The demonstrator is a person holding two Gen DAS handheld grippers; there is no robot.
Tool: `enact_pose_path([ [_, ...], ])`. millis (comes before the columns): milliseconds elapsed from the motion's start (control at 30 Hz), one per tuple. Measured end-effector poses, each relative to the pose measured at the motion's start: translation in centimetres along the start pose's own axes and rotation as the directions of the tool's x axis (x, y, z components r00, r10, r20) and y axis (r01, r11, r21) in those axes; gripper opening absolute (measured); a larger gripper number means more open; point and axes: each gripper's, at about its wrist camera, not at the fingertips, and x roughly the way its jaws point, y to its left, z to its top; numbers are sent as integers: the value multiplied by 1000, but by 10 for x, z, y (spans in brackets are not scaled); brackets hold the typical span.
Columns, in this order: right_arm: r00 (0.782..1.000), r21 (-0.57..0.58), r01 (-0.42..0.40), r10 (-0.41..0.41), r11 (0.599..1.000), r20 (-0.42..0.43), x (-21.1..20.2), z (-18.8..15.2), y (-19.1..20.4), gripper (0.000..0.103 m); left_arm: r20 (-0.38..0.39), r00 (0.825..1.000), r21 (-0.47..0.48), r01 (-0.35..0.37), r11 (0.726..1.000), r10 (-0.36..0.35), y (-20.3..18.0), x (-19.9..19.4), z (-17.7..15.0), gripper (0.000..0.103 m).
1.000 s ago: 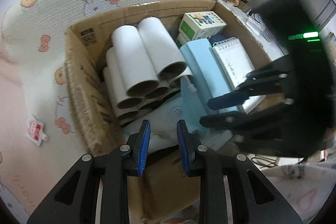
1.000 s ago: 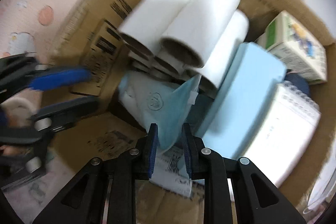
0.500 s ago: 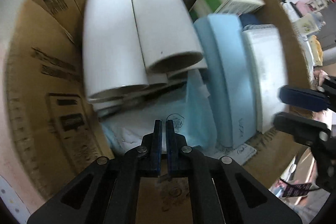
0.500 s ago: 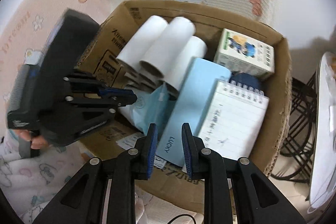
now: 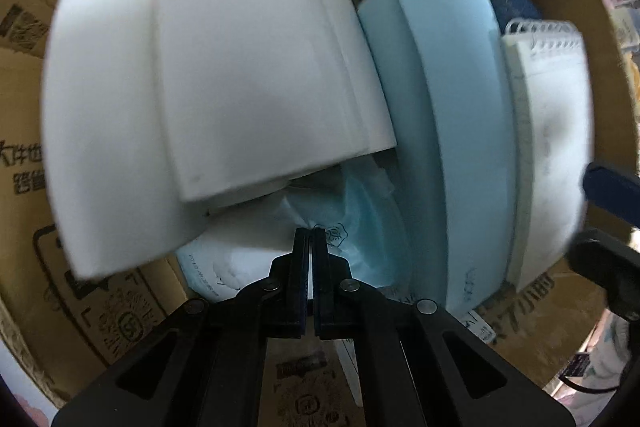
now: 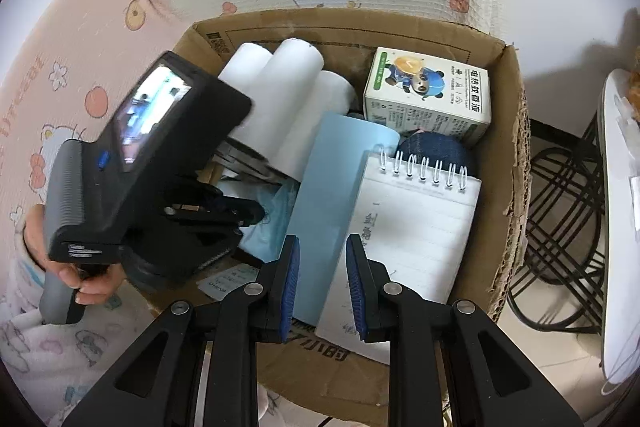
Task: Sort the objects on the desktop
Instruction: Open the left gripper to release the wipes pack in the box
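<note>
Tipping or dragging the cardboard box: possible on hauling up anything wedged inside, given such tight packing.

Rolling down of the white paper rolls, stacked loosely along the box's left wall and overhanging the blue mask packet near the front wall: likely on pulling that packet out from beneath.

Butting against those rolls from the right, the light-blue pad, with the spiral notebook beyond it toward the right wall: liable to slump into any gap opened beside them.

Lying low between rolls and pad, partly buried, that thin, slippery packet: prone to tearing or slipping free under a pinch on film alone.

Pressed fully shut at the packet's crinkled edge and pointing straight down, the left tool: impossible to tell about film caught between the pads, so perhaps a lift with nothing in hand.

Hovering above the front wall over pad and notebook, the right tool, jaws a little apart, nothing between: risk of knocking the left tool on dropping into the same crowded spot.
</note>
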Motion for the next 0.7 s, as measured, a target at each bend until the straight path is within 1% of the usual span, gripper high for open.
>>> enact_pose_path([
  [133,1000,4,5,-5,1000,6,-3,2,-4,20,-9,1000,32,-25,999,25,-4,4,0,0],
  [233,1000,2,23,-23,1000,4,-3,3,-6,20,-18,1000,9,-6,1000,6,2,5,2,0],
  [300,1000,8,27,-27,1000,-3,0,5,-7,20,-8,1000,-3,7,1000,-7,5,3,-1,0],
  [367,1000,11,26,-26,1000,-17,4,5,-8,20,15,1000,-25,20,999,-20,11,-3,-6,3],
  [400,999,9,25,-25,1000,-25,6,4,-7,20,33,999,-37,23,999,-22,14,-7,-10,5],
  [433,999,6,25,-25,1000,-30,8,4,-6,20,68,997,-40,32,999,-30,17,-14,-16,6],
  [467,999,1,27,-27,1000,-37,9,3,-4,20,128,991,-27,49,998,-45,19,-23,-24,8],
  [533,998,-12,31,-32,999,-54,13,3,1,20,195,978,-11,74,997,-71,24,-37,-37,24],
  [633,996,-33,23,-26,999,-83,21,4,11,20,274,955,-32,131,991,-117,39,-57,-55,24],
  [700,994,-49,6,-11,999,-105,28,7,21,20,319,942,-68,134,989,-106,52,-69,-63,24],
])
